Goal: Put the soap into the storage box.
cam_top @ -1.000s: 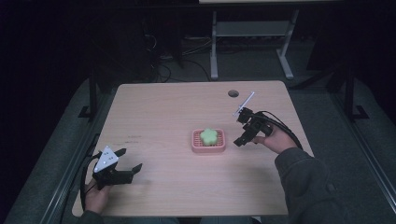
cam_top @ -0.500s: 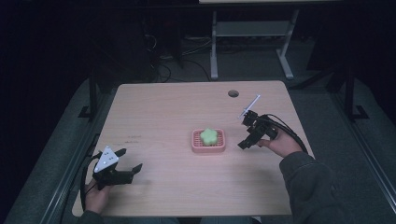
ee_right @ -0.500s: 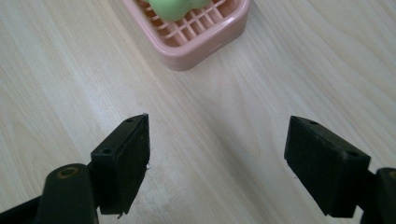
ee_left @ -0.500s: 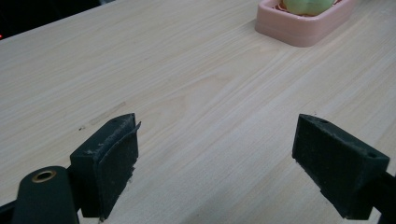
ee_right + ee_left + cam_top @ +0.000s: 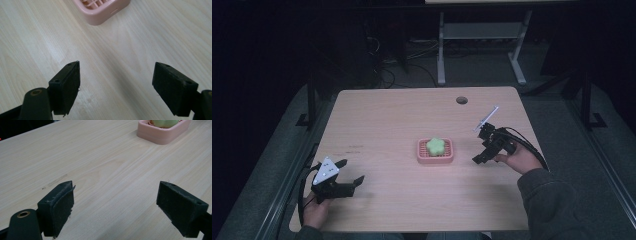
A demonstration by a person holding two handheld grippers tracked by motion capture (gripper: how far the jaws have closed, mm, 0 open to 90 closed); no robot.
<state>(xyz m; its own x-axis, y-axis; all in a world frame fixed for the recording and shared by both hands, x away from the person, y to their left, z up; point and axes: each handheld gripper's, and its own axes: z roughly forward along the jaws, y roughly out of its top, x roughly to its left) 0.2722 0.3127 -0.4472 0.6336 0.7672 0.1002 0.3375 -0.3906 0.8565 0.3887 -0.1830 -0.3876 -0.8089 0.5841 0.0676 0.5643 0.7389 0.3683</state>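
The green flower-shaped piece [image 5: 435,145] sat in a pink tray [image 5: 435,158] at the centre of the high view, on the bench [image 5: 387,115]. The right gripper [image 5: 480,158], just right of the tray, had its fingers [image 5: 65,87] spread wide and empty. The left gripper [image 5: 347,180], at lower left and well apart, was likewise spread. A good pick would probably bring the right gripper over the tray rim, straddle the piece squarely, then close gently.

Table: light wooden rectangular tabletop [image 5: 402,120], round cable hole [image 5: 461,100] near far edge
Background: white metal desk frame [image 5: 482,40], dark cables [image 5: 412,60] on grey floor
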